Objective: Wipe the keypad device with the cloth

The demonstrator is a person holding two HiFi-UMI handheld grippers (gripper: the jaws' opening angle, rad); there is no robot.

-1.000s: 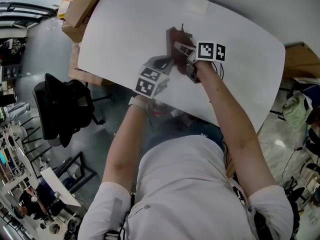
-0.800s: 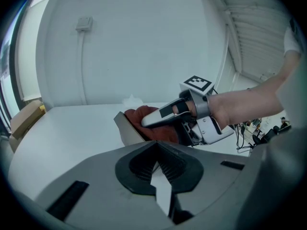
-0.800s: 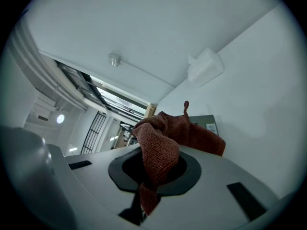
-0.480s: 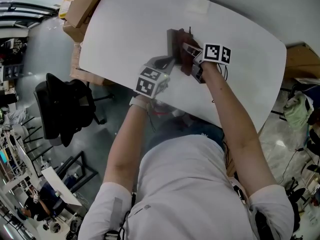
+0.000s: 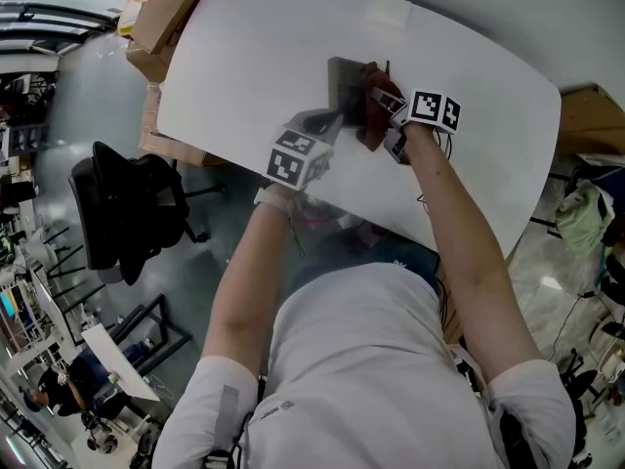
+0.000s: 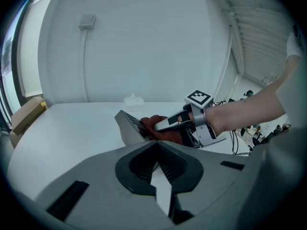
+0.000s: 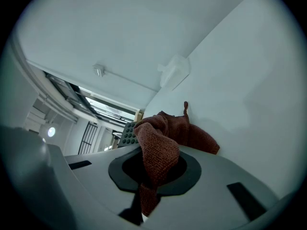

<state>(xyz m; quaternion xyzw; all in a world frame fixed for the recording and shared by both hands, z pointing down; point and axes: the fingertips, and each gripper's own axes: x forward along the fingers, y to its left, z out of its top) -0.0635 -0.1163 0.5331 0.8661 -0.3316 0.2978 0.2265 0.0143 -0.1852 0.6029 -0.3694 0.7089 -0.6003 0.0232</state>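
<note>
Office chair stands on the floor, left of the table. Cardboard boxes sit at the table's far-left corner.

Left gripper: reaches in from the near-left. Its own view shows the jaws drawn nearly together, with a thin pale edge pinched between them. This edge appears to belong to the keypad, which rises directly ahead of the jaws. State: clamped on the keypad's near edge.

Keypad: located at mid-table, a grey slab. In the left gripper view it is tilted, with the key face turned toward the right gripper.

Cloth: red-brown, bunched. It lies against the keypad's right side, touching the key face. A fold runs back into the right gripper's jaws.

Right gripper: approaches from the right. Its own view shows the jaws closed on the cloth, with rows of dark keys just beyond the fabric. The marker cube sits to the right of the cloth.
</note>
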